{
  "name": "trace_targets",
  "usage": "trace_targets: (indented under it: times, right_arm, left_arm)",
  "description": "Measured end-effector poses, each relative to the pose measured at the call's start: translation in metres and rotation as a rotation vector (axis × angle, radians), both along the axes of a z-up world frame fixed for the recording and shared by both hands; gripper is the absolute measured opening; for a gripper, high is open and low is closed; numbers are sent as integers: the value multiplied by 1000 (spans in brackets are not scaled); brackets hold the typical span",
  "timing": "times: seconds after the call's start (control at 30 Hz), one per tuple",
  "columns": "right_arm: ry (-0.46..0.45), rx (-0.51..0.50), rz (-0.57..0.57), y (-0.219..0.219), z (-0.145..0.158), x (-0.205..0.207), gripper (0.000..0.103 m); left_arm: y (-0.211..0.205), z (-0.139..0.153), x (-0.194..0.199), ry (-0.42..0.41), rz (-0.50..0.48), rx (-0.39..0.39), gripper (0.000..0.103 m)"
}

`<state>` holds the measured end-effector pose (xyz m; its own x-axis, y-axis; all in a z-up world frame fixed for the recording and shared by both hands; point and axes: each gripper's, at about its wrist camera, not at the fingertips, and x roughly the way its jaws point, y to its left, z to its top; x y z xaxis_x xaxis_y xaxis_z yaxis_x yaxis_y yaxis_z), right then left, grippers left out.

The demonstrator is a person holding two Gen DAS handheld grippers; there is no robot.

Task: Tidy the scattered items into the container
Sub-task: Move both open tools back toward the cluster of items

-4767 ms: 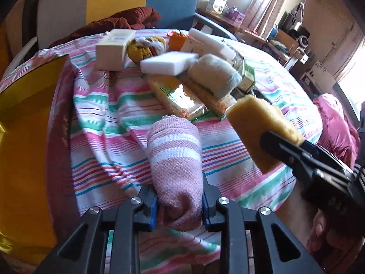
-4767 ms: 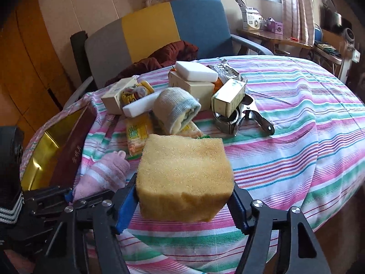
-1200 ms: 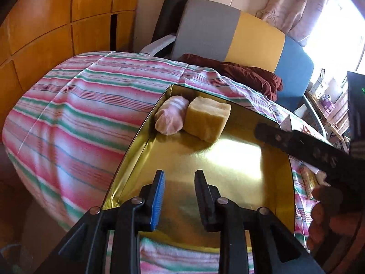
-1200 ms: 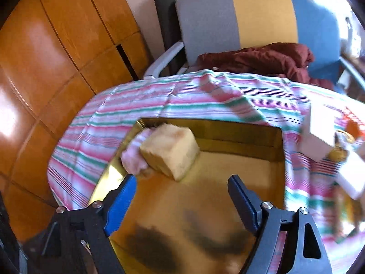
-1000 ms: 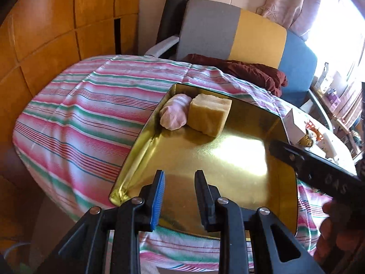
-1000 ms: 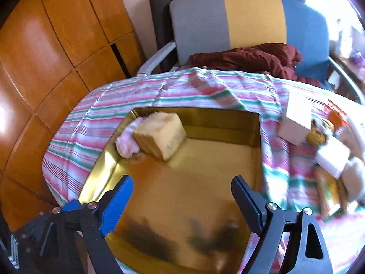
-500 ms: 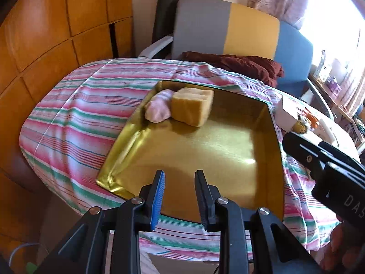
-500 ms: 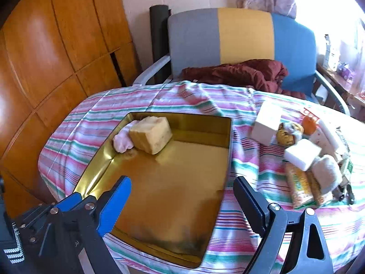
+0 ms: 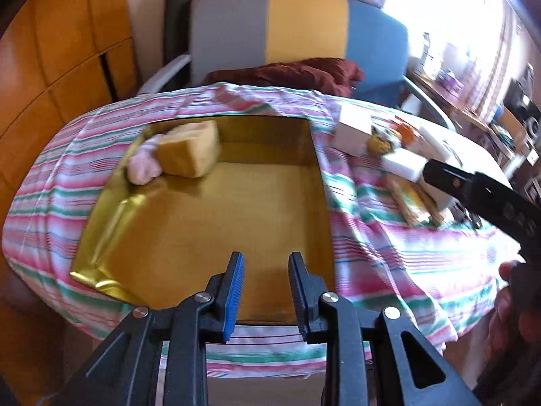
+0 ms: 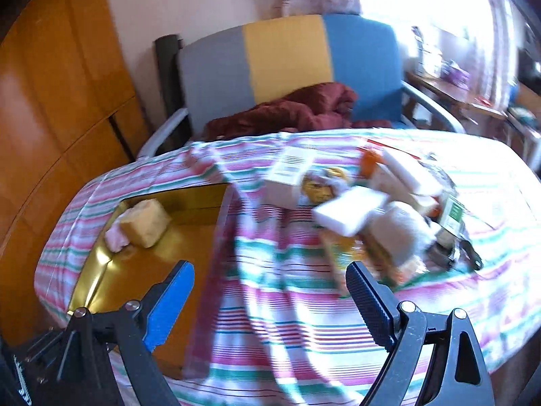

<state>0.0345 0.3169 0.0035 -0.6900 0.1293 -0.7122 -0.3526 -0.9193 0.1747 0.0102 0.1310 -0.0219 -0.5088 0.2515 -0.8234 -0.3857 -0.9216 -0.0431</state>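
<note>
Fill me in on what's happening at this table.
A person with a gripper in each hand is tidying clutter into the gold tray. A yellow sponge and pink rolled cloth lie in its far corner. Both the left gripper and right gripper are empty; the pile waits on the striped cloth.

Strong daylight is admitted from the upper right, where detail is washed out; motion blur and fisheye bending are seen throughout

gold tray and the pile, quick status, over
Left gripper narrow, empty; right gripper wide, empty. Yellow sponge block and pink rolled cloth in shiny gold tray. Heap of boxes and packets on striped tablecloth; nothing blocking.
</note>
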Motion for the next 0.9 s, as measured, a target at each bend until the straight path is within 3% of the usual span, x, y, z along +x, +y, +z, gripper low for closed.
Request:
trace_targets:
  times: [0.37, 0.53, 0.7, 0.9]
  right_arm:
    - [-58, -24, -174, 82, -49, 34, 92]
    - [-17, -12, -196, 107, -68, 47, 90]
    - [-6, -9, -166, 128, -83, 43, 86]
    - [-71, -53, -69, 141, -104, 18, 83]
  left_arm:
    - [46, -22, 12, -38, -116, -68, 27]
    - [58, -33, 14, -74, -141, -73, 27]
    - [66, -37, 15, -59, -142, -115, 28]
    - [64, -33, 15, -48, -137, -97, 28]
